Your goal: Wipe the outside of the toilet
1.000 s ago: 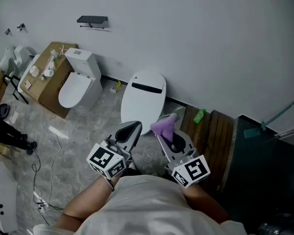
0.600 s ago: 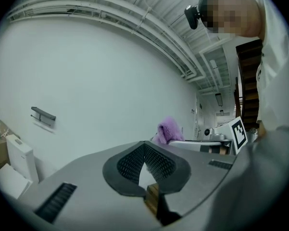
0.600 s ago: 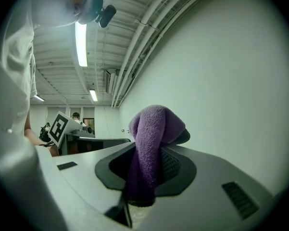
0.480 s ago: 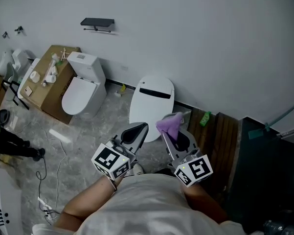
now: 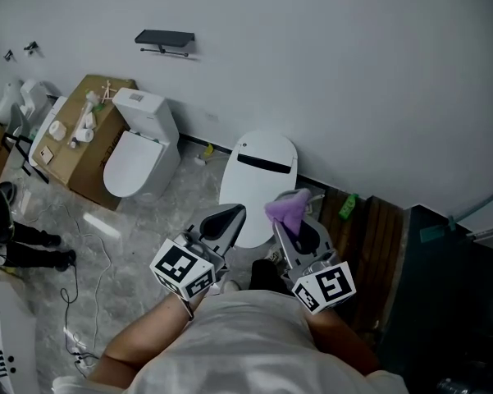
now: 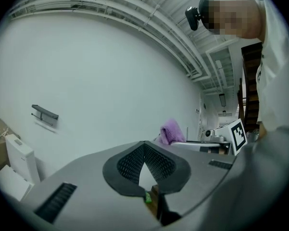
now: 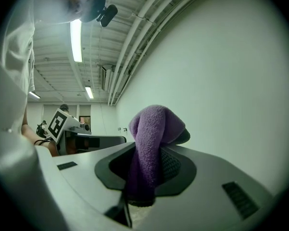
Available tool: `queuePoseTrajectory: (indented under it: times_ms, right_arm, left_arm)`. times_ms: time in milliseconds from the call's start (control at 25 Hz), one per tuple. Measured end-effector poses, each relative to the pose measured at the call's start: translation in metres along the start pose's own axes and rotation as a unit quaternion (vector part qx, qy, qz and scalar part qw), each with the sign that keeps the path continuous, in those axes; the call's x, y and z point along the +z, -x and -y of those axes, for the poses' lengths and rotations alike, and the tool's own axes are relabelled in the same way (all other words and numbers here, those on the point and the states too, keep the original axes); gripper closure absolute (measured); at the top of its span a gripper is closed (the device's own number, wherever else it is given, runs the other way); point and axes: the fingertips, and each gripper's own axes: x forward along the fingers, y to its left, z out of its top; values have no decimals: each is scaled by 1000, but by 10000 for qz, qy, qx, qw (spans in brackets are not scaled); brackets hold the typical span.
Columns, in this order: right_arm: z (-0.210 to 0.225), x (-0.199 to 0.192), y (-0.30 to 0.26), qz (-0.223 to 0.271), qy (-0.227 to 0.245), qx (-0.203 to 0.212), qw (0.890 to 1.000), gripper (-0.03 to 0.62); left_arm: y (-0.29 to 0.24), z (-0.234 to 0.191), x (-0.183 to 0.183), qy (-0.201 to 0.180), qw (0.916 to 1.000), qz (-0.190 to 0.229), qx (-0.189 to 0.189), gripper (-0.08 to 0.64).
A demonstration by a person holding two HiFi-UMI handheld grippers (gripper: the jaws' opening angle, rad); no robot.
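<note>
— Since a second ago, what's different?
— From the head view, the near toilet (image 5: 258,179) sits lower and further right, so the person seems to have stepped closer. Its lid is down. The left gripper (image 5: 230,218) and right gripper (image 5: 295,222) are held in front of the near toilet, and neither looks to be touching it.
— And the purple cloth (image 5: 285,208)?
— Bunched up at the right gripper's tip, towards the near toilet's right edge. A far toilet (image 5: 138,148) stands well to the left of the near toilet.
— What does the left gripper view show?
— Its jaws are together at the tips with nothing between them. They point at the bare wall (image 6: 110,71), so the near toilet is out of sight.
— Right gripper view?
— Those jaws are clamped on the cloth (image 7: 151,148), which stands up in a fold. No toilet in view here either.
— So how far along is the task?
— I'd say wiping hasn't begun. No cloth contact shows, so the whole outside is left.
</note>
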Motion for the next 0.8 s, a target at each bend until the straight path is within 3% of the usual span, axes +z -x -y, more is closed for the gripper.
queuePoseTrajectory:
  times_ms: [360,800]
  right_arm:
    - [87,-11,-49,-122,-292,161,9994,495]
    - [229,-20,-106,-368,-575,357,9970,494]
  left_arm:
    - [-72,-52,-4,14,9993,-222,301,555]
    - [-210,-103,-4,110,9979,-448,458,555]
